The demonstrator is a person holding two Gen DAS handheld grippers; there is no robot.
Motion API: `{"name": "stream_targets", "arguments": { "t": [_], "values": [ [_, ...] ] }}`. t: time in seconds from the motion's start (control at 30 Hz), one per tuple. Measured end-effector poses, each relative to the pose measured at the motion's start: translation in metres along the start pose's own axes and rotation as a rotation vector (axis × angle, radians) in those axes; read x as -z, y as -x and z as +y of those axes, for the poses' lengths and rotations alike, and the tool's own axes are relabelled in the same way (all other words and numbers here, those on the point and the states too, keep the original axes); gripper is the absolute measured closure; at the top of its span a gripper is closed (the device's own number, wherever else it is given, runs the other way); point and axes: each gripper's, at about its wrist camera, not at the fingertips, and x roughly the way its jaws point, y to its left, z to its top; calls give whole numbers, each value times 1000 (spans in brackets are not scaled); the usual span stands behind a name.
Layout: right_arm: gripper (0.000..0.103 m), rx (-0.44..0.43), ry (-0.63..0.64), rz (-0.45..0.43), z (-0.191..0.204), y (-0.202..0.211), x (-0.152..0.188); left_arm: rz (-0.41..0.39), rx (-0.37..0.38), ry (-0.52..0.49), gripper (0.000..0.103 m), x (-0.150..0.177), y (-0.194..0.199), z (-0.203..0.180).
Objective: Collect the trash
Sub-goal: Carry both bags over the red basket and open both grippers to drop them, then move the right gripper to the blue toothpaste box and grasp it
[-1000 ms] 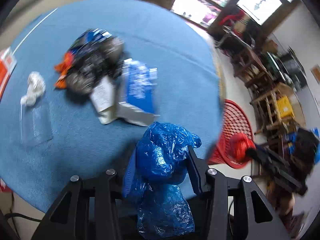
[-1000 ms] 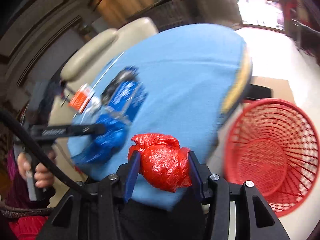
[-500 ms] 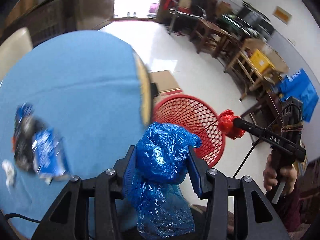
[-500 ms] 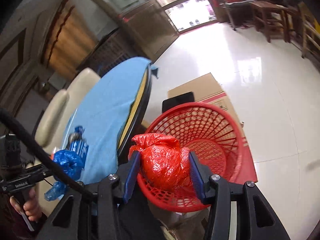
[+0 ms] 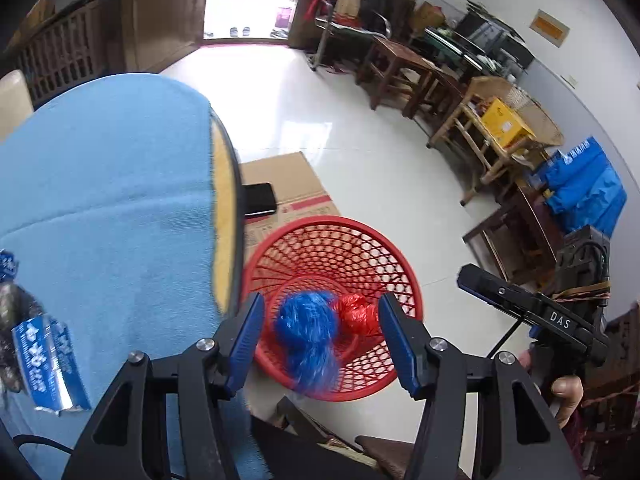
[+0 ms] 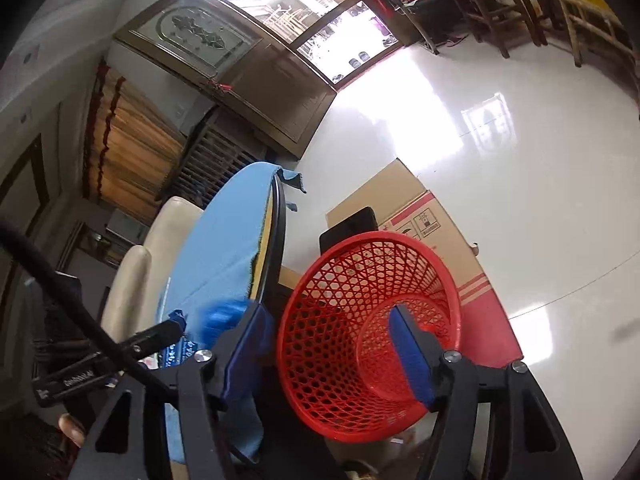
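A shiny white floor [image 5: 360, 128] holds a red basket [image 5: 404, 280] beside the blue table [image 5: 104, 184]. Both grippers, left [image 5: 320, 338] and right [image 6: 328, 352], are spread wide, empty. The blue bag [image 5: 308, 326] and red bag [image 5: 358, 314] are in the basket.

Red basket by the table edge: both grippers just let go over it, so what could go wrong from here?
1. The blue bag is blurred, seemingly mid-fall near the red basket's near rim; it might catch there or spill out.
2. The basket sits close against the table edge, so either open gripper could knock it when swinging back.
3. A blue wrapper lies on the table, so the job isn't finished; don't leave yet.
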Motion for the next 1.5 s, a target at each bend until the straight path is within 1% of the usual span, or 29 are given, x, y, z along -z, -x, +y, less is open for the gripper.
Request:
{"name": "stream_targets", "arguments": {
  "t": [0.07, 0.17, 0.23, 0.3, 0.33, 0.47, 0.63, 0.7, 0.73, 0.8, 0.9, 1.0, 1.17, 1.3, 1.4, 1.5],
  "values": [
    [34, -2, 20, -3, 4, -1, 2, -28, -31, 15, 43, 6, 13, 11],
    [34, -2, 59, 7, 16, -6, 6, -68, -127, 18, 42, 21, 34, 30],
    [34, -3, 82, 25, 25, -14, 9, -89, -182, 30, 41, 38, 48, 47],
    [34, -11, 106, 48, 36, -23, 14, -102, -239, 68, 40, 58, 62, 70],
    [34, -13, 121, 61, 43, -28, 16, -106, -259, 92, 40, 66, 69, 82],
    [34, -21, 196, 127, 76, -52, 26, -135, -340, 237, 40, 105, 100, 141],
    [34, -48, 309, 225, 137, -94, 42, -189, -513, 388, 39, 156, 148, 212],
    [34, -61, 356, 264, 167, -114, 51, -196, -562, 457, 38, 176, 163, 242],
    [34, -64, 382, 285, 183, -125, 56, -197, -573, 487, 37, 185, 169, 254],
    [34, -72, 431, 330, 214, -148, 68, -195, -575, 557, 36, 200, 175, 276],
    [34, -77, 481, 399, 255, -184, 89, -182, -541, 645, 36, 220, 178, 297],
    [34, -63, 497, 442, 284, -217, 108, -166, -513, 667, 36, 227, 173, 304],
    [34, 27, 486, 478, 308, -258, 131, -142, -461, 672, 36, 217, 155, 308],
    [34, 81, 514, 481, 323, -270, 140, -130, -430, 672, 35, 200, 142, 310],
    [34, 156, 570, 462, 334, -280, 147, -103, -439, 655, 33, 189, 129, 312],
    [32, 172, 578, 464, 335, -285, 150, -49, -460, 648, 32, 184, 114, 315]
  ]
}}
